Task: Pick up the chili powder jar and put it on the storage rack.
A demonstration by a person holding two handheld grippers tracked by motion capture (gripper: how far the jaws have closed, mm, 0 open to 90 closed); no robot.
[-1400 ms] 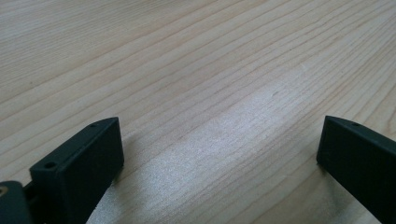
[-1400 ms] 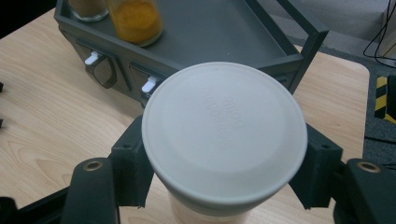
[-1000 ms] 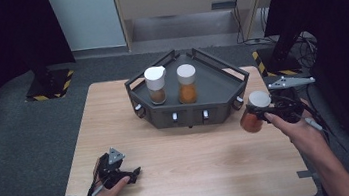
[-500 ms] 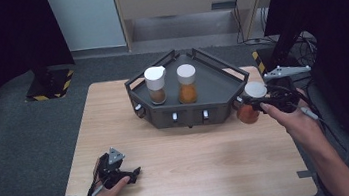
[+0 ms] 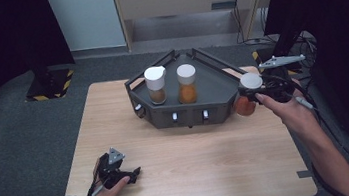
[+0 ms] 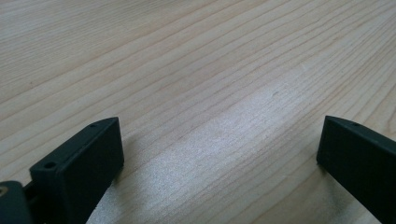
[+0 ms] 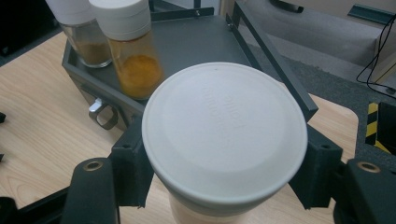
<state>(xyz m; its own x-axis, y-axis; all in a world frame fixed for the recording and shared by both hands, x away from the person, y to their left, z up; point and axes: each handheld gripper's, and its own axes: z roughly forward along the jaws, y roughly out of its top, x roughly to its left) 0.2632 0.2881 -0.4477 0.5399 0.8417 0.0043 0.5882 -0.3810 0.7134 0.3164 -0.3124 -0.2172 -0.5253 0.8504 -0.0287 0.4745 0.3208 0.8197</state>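
1. Right hand-held gripper (image 5: 255, 95) holds a spice jar (image 5: 247, 94). Its two black jaws squeeze the jar just under the white lid (image 7: 224, 133), one on each side.
2. In the high view, the jar is at about 3 o'clock on the table (image 5: 189, 151), off the wood, just beside the right end of the dark tray (image 5: 212, 91).
3. The jar has something reddish-orange inside, seen in the high view.
4. In the right gripper view, the big round lid sits between the jaws, and the tray is behind it, toward 11 o'clock.
5. Two more jars stand upright in the tray, close side by side. One has brown powder (image 5: 156, 85) and one has orange powder (image 5: 187, 84). Both have white lids.
6. The brown jar is to the left of the orange jar in the high view.
7. The tray sits at about 12 o'clock on the table, and its front wall has small silver knobs.
8. The left hand-held gripper (image 5: 134, 173) rests low at about 7 o'clock on the table, well apart from the tray.
9. In the left gripper view, its jaws are wide apart, with bare wood between them. It holds nothing.
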